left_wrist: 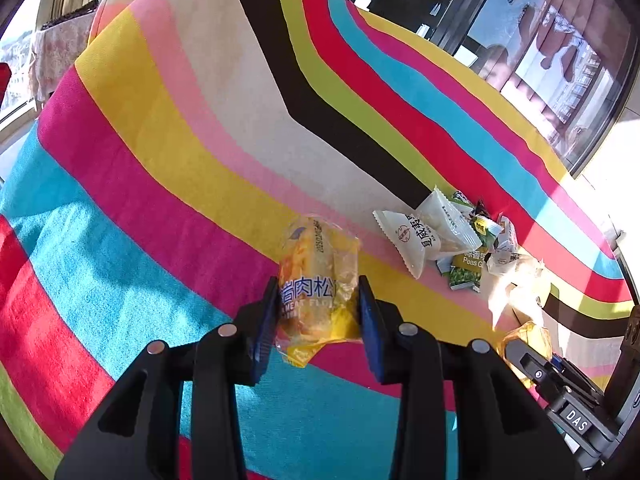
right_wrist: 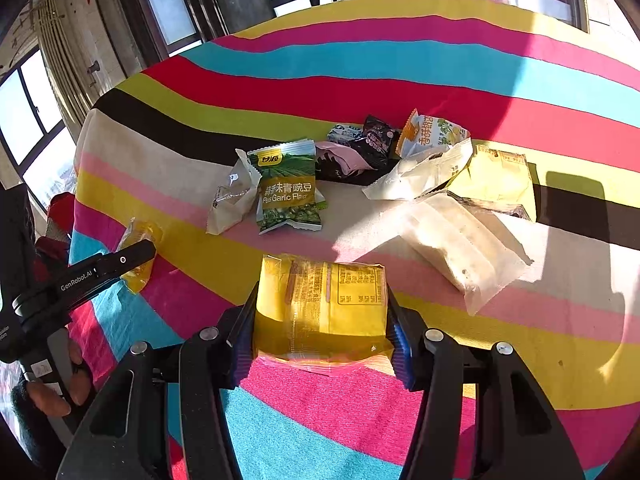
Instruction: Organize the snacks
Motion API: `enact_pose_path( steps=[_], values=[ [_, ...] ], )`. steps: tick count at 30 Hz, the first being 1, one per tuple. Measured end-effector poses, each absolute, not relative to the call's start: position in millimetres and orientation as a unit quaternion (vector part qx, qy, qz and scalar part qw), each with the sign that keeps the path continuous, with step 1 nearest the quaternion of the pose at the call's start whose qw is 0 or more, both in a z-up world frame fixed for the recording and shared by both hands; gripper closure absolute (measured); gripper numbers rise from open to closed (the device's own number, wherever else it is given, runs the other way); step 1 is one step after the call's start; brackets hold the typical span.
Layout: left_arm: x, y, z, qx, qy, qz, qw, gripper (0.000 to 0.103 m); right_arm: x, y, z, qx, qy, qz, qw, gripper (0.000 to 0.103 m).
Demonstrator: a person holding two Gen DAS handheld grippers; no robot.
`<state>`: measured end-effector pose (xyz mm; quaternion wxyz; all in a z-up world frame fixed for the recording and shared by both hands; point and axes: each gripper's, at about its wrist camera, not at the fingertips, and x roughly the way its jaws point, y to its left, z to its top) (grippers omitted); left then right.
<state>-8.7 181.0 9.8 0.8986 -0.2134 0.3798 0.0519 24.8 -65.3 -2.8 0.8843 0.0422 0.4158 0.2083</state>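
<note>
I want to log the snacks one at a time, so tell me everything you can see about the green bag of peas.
The green bag of peas is a small glossy pouch with zigzag-cut ends, a yellow logo at the top, white Chinese lettering, "Peas Garlic Flavor" and pictured peas below. It looks sealed and lies flat, face up, on the striped tablecloth. Its left edge overlaps a pale translucent packet. Neither gripper touches it.

striped tablecloth (right_wrist: 400, 60), windows (right_wrist: 28, 116), pale curtain (right_wrist: 68, 64)

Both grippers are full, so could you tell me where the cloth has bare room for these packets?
The cloth is bare left of the left gripper and nearer than the right gripper. It is crowded around the snack pile, past the pea packet.
</note>
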Motion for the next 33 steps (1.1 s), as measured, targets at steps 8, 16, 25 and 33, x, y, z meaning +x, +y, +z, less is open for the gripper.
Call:
enact_pose_path(
  steps=[8,16,25,33],
  values=[
    [-9.8,181.9,9.6,-0.218,0.376,0.048,0.9,0.065,24.8,-63.0,-3.5,0.036,0.419,0.202,0.885,0.049],
    [-21.5,177.4,17.1,-0.209,0.359,0.006,0.91,0.065,6.1,-52.0,4.9,0.032,0.398,0.214,0.891,0.049],
    [-90.6,204.1,33.8,-0.195,0.329,0.004,0.924,0.065,-41.7,3.4,15.5,0.01,0.397,0.294,0.869,0.049],
    [-164.2,249.4,34.0,-0.184,0.316,0.048,0.929,0.065,-91.7,60.0,23.5,-0.041,0.388,0.368,0.844,0.049]
  ],
)
